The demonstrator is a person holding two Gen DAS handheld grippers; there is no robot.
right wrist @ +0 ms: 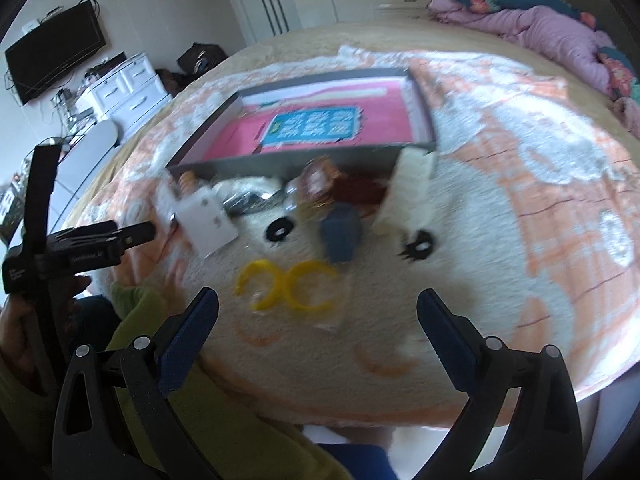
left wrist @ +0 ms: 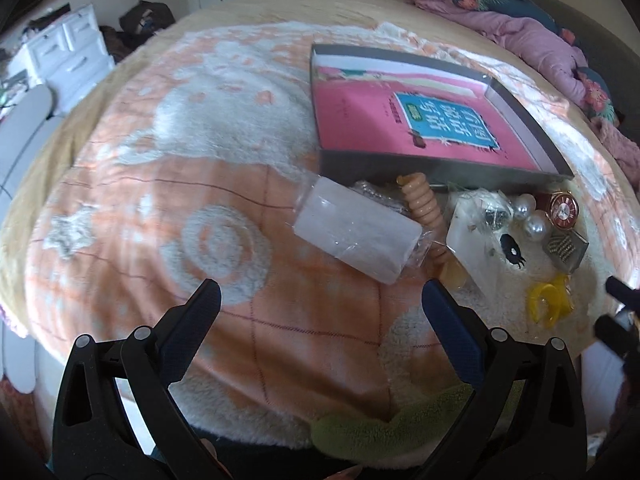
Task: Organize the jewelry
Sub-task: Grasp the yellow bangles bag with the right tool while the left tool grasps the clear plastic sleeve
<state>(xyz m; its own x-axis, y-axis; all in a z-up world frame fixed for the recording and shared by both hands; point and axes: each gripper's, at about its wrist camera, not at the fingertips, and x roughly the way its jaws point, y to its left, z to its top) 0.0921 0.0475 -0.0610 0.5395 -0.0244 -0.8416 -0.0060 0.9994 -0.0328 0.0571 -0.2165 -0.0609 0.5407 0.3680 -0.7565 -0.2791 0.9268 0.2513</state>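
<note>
We hold the left hand-held gripper wide open w/ nothing between its fingers, above the orange-white blanket on the bed. The right hand-held gripper is also wide open & holds nothing; it hangs just near the yellow rings, not touching them.

The jewelry lies in a loose pile on the blanket, just in front of the grey box, which has a pink card inside. In the left view we see, from left to right: a clear wrapped block, a beige spiral hair tie, a white card w/ small pieces, two pearls, a round red-gold piece & a grey card w/ earrings. The yellow rings lie nearest to us, apart from the pile. The right view is blurred, so small items there we cannot tell.
</note>
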